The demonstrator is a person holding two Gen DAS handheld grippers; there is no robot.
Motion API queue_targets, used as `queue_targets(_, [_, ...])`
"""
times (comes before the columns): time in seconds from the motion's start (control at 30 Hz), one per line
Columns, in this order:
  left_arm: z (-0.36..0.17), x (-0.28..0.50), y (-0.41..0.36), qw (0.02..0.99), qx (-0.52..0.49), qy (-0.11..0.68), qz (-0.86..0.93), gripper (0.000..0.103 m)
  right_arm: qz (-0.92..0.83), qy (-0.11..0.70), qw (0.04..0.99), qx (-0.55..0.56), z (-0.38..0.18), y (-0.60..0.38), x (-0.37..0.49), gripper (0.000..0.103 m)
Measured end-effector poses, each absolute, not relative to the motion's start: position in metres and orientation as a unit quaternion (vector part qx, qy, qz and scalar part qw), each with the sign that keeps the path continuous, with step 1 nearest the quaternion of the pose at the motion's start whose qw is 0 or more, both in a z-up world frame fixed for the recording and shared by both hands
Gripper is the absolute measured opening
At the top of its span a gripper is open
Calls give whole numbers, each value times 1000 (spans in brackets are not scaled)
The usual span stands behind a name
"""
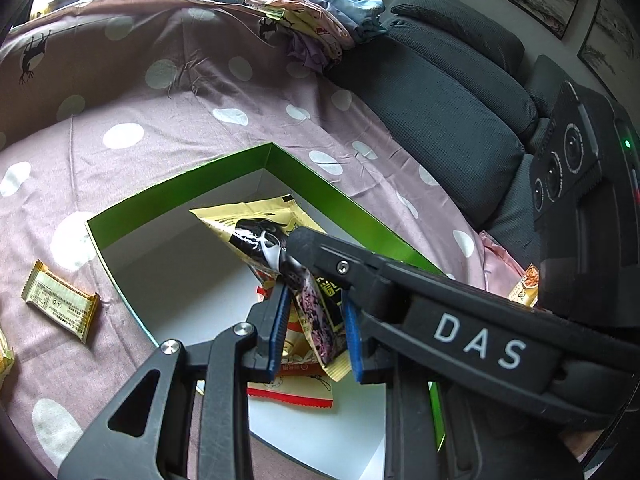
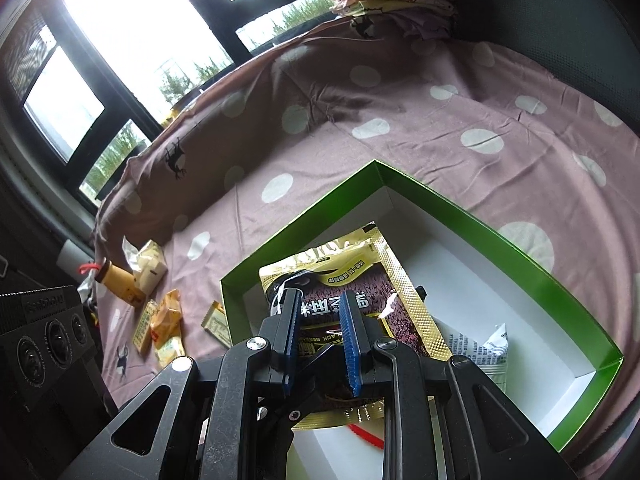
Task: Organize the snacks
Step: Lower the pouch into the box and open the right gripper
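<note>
A green box (image 1: 320, 184) with a white inside lies on the pink dotted bedsheet; it also shows in the right wrist view (image 2: 500, 224). A gold and black sesame snack packet (image 2: 360, 280) hangs over the box. My left gripper (image 1: 316, 328) has its blue pads around the packet's (image 1: 316, 312) lower end, with a gap showing on both sides. My right gripper (image 2: 320, 324) is open above the packet; its arm crosses the left wrist view and its tip (image 1: 304, 244) touches the packet. A red and white packet (image 1: 296, 392) and a white packet (image 2: 476, 344) lie in the box.
Loose snacks lie on the sheet: a gold bar (image 1: 60, 300) left of the box, several yellow packets (image 2: 164, 320) and a small bottle (image 2: 120, 280). A dark sofa cushion (image 1: 440, 92) and a pile of folded clothes (image 1: 320, 12) sit beyond the box.
</note>
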State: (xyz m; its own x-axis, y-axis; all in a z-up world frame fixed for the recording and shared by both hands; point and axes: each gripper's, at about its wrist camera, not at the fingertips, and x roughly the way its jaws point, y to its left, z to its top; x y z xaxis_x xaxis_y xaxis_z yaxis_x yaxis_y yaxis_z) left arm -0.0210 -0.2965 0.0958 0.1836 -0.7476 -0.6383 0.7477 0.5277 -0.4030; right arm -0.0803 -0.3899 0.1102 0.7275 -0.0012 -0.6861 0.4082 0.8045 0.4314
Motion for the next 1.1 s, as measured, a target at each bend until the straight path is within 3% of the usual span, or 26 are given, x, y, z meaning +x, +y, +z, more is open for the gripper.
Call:
queue_targets(0.53, [85, -15, -310, 748, -8, 469, -470, 25, -120, 364, 865, 325, 96, -406, -80, 24])
queue_targets(0.7, [80, -12, -310, 738, -27, 489, -464, 35, -143, 365, 857, 334, 94, -412, -83, 24])
queue_targets(1.1, [104, -25, -287, 761, -21, 454, -462, 64, -175, 348, 864, 318, 107, -409, -92, 24])
